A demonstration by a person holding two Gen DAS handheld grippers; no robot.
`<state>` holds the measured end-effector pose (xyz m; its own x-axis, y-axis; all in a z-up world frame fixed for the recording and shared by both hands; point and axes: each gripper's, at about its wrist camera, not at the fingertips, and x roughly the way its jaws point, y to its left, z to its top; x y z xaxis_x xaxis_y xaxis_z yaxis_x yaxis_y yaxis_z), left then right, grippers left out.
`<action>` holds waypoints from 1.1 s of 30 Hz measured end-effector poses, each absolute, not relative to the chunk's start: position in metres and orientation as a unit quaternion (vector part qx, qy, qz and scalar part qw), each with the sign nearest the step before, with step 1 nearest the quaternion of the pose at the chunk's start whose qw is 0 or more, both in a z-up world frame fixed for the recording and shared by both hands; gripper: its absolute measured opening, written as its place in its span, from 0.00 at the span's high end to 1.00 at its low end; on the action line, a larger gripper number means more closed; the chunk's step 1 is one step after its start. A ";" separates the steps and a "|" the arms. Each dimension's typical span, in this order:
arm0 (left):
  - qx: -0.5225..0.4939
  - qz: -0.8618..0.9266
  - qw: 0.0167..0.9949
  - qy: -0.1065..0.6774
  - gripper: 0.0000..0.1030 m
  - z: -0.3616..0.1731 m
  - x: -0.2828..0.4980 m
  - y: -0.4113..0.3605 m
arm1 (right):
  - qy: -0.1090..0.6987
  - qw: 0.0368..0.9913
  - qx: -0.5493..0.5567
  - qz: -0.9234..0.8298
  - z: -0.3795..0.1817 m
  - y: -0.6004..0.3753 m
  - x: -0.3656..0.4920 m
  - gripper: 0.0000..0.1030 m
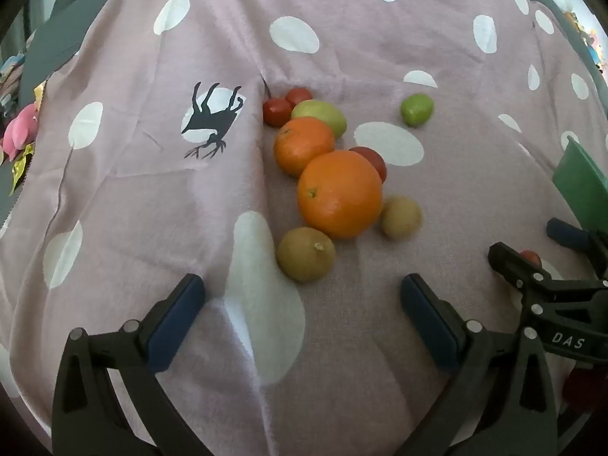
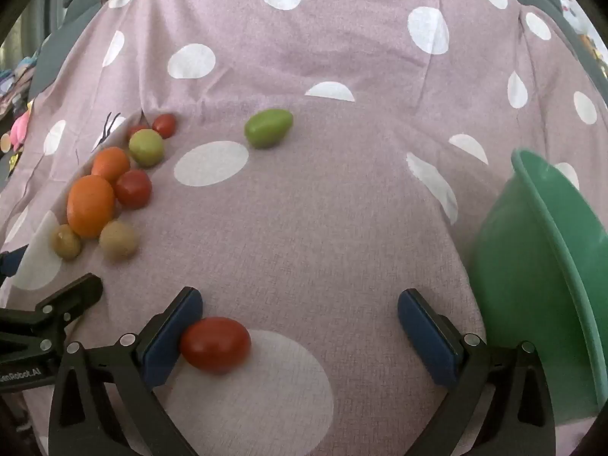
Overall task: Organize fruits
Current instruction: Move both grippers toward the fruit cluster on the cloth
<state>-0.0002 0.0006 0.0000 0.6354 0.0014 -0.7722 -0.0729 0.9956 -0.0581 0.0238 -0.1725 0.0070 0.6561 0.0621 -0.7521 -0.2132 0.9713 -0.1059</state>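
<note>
A cluster of fruit lies on the pink dotted cloth: a large orange (image 1: 339,193), a smaller orange (image 1: 303,146), two kiwis (image 1: 305,254), red tomatoes (image 1: 277,111) and a green fruit (image 1: 320,114). A lone green fruit (image 1: 417,109) lies apart, also in the right wrist view (image 2: 268,127). My left gripper (image 1: 302,292) is open just before the near kiwi. My right gripper (image 2: 300,306) is open around a red tomato (image 2: 215,344) that lies against its left pad. A green bowl (image 2: 539,266) stands at the right.
The cloth has folds left of the fruit cluster (image 1: 262,159). Toys and wrappers (image 1: 19,136) lie at the far left edge. The right gripper's body (image 1: 547,296) shows at the right of the left wrist view.
</note>
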 end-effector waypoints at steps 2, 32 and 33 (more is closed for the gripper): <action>-0.043 0.022 0.902 0.429 0.00 0.000 0.000 0.001 | 0.408 0.905 -0.093 0.076 0.007 -0.172 0.024 0.02; -0.036 0.029 0.923 0.381 0.02 0.098 0.024 0.011 | 0.415 0.902 -0.016 0.120 0.099 -0.167 0.060 0.02; -0.036 0.032 0.923 0.382 0.03 0.102 0.031 0.014 | 0.413 0.903 -0.002 0.120 0.104 -0.169 0.066 0.02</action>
